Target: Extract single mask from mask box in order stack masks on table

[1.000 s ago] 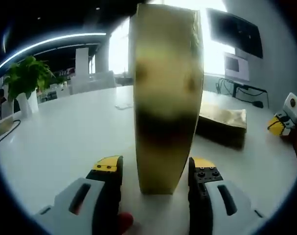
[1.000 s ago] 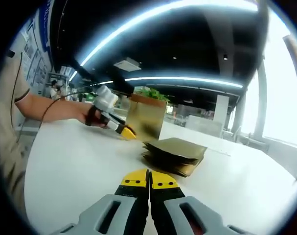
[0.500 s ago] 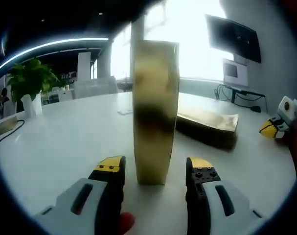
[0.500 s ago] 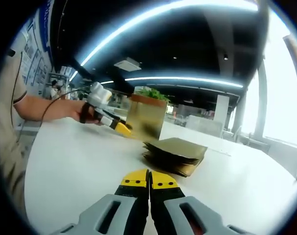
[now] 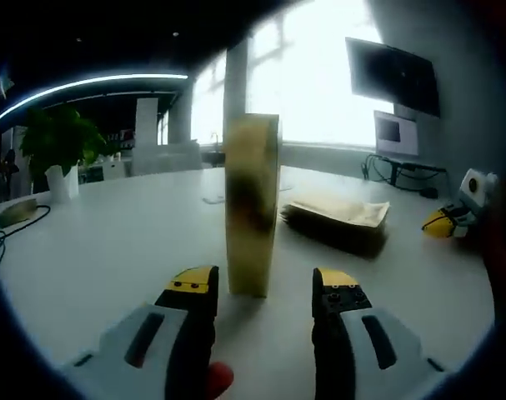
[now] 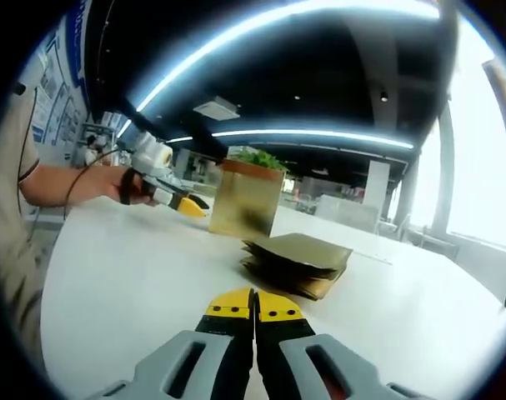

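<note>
The gold mask box [image 5: 251,204] stands upright on the white table [image 5: 111,229], just beyond my left gripper [image 5: 261,287], which is open and holds nothing. A low stack of gold mask packets [image 5: 336,218] lies to the right of the box. My right gripper [image 5: 448,220] rests at the far right of the left gripper view. In the right gripper view, my right gripper [image 6: 254,307] is shut with nothing in it, low over the table. Ahead of it lie the stack [image 6: 298,262] and the box [image 6: 244,200]. A hand holds the left gripper [image 6: 186,202] left of the box.
A potted plant [image 5: 57,146] and a cable [image 5: 2,237] sit at the table's far left. A dark monitor [image 5: 394,75] hangs on the wall behind. The person's arm [image 6: 61,179] reaches in from the left in the right gripper view.
My left gripper has drawn back from the mask box, which now stands farther ahead of the open jaws. The right gripper has stayed still.
</note>
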